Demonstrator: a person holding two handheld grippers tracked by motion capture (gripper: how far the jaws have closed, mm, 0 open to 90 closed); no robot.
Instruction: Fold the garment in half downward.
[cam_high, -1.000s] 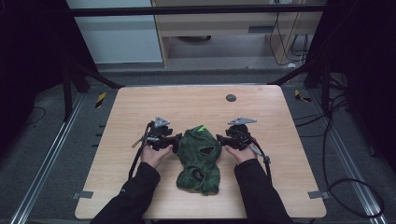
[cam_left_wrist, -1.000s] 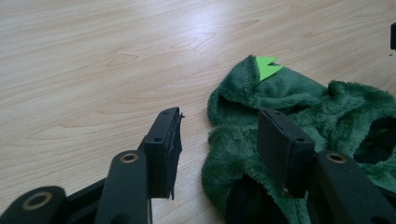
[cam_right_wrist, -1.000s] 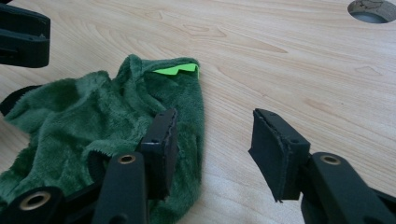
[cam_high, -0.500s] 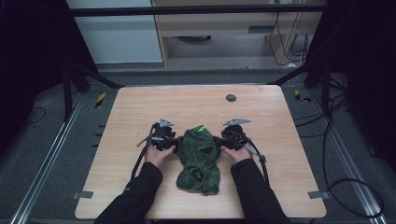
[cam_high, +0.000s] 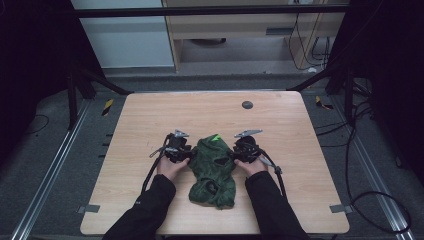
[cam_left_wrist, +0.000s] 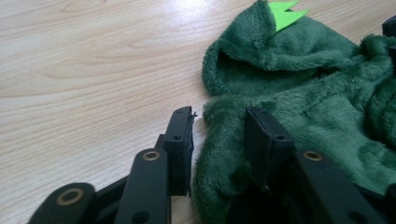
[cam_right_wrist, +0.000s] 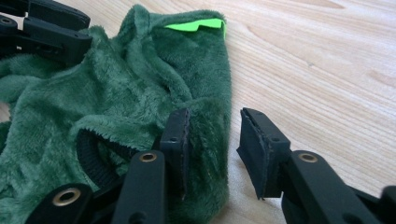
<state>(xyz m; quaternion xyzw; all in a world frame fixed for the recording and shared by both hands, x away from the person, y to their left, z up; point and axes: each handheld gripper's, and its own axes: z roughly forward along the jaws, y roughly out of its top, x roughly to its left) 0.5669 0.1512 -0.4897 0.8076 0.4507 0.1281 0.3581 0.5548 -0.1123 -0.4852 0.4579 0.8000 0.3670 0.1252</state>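
Fuzzy green fleece garment (cam_high: 212, 167) between 2 open black grippers

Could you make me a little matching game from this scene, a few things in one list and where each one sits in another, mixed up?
Things:
1. fuzzy dark green garment
2. bright green zigzag patch
3. small dark round disc
4. left gripper

Places:
A. alone on the far part of the wooden table
B. at the garment's left edge
C. on the garment's far end
D. between the two grippers

Pairs: 1-D, 2-C, 3-A, 4-B
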